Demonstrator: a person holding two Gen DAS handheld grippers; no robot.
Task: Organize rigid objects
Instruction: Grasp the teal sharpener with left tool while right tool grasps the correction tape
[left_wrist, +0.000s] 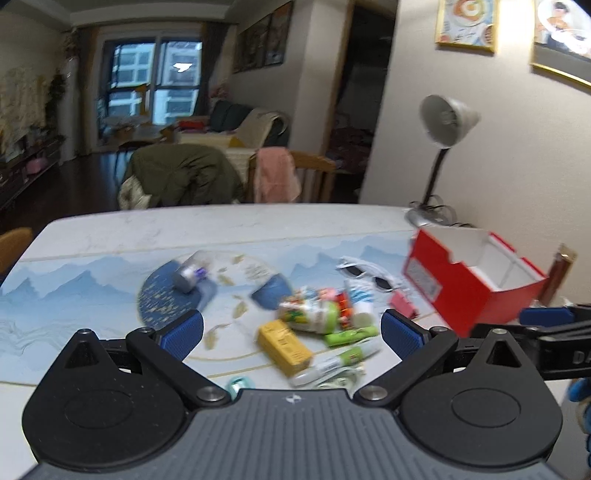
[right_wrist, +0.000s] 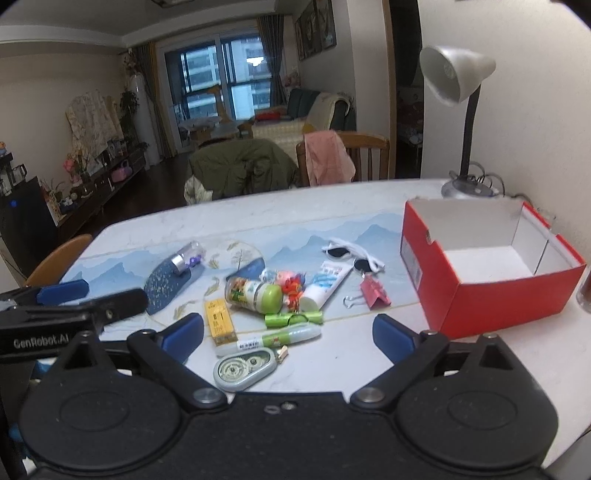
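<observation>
A heap of small items lies mid-table: a yellow box, a green-capped jar, a white tube, a green pen, a correction tape dispenser, a pink binder clip, white sunglasses and a clear bottle. An open red box stands empty at the right. My right gripper is open over the near side of the heap. My left gripper is open above the yellow box and jar.
A desk lamp stands behind the red box by the wall. A blue patterned mat covers the table. Chairs with a green jacket and pink cloth line the far edge. A dark object stands at far right.
</observation>
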